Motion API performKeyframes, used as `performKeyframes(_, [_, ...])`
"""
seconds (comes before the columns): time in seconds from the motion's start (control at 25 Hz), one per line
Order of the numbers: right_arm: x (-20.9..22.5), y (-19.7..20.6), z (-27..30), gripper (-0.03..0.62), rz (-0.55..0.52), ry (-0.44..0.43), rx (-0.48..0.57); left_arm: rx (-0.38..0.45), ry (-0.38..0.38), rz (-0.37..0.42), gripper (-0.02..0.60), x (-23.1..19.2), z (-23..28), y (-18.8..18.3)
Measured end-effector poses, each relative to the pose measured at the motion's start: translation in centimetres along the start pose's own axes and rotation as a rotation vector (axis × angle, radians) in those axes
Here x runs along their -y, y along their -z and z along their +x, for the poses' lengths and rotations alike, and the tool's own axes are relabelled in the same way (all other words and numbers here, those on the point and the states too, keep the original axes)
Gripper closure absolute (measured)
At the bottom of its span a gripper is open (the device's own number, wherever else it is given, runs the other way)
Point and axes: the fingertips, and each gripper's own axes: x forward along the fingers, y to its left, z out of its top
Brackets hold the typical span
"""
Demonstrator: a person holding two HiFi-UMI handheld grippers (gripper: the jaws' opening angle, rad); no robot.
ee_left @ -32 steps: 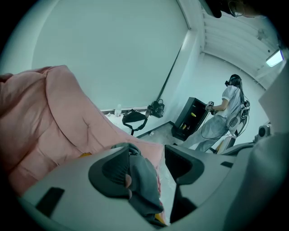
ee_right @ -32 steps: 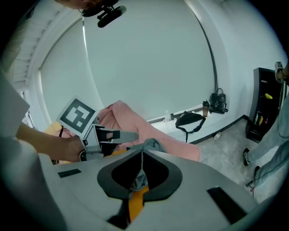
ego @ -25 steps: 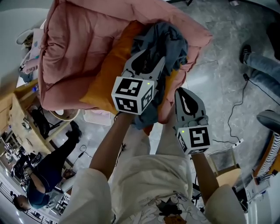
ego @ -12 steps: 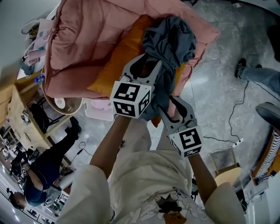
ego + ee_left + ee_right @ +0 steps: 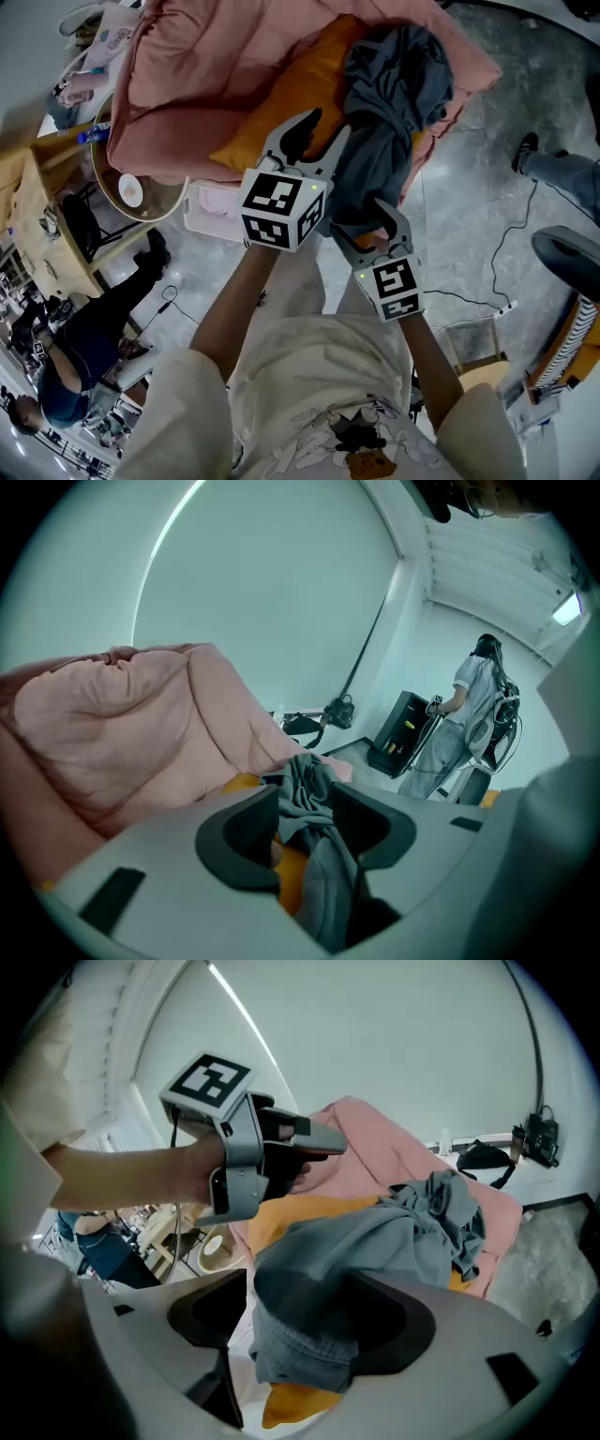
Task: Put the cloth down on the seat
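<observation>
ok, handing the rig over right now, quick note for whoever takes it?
Left gripper: fingers just closed a little, stand apart, nothing clamped.
Right gripper: fingers just opened wide; the cloth drapes its lower end between them, unclamped.
Where: cloth bunched on the orange cushion on the pink seat, lower end hanging off the front.
Done: cloth released onto the seat.
To do: free the hanging end from the right fingers, pull both grippers clear.

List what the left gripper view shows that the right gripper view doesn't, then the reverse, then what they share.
Only the left gripper view: a person standing beside a black cabinet. Only the right gripper view: the left gripper, its tongs just narrowed, nothing between them. Both: the grey cloth, the pink quilt and the orange cushion.
</observation>
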Motion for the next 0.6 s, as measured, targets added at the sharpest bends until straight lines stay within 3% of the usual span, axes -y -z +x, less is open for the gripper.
performKeyframes(0.16, [1.0, 2.1, 2.7, 0.258, -0.075, 0.103, -0.08, -0.002, -0.026, -0.019, 0.397, -2.0, -1.3, 1.1])
performKeyframes(0.2, [1.4, 2.4, 3.1, 0.287, -0.097, 0.136, -0.092, -0.005, -0.033, -0.025, 0.397, -2.4, -1.5, 1.3])
performKeyframes(0.32, [2.1, 2.3, 3.2, 0.494, -0.108, 0.182, -0.101, -0.001, -0.045, -0.036, 0.397, -3.2, -2.0, 1.6])
performKeyframes(0.44, [2.3, 1.3, 2.7, 0.511, -0.056, 0.16, -0.077, -0.001, -0.055, -0.04, 0.397, -3.8, -2.2, 1.5])
performKeyframes(0.6, [3.1, -2.0, 0.6, 0.514, -0.073, 0.179, 0.012, 0.01, -0.052, -0.042, 0.397, -3.3, -1.7, 0.5])
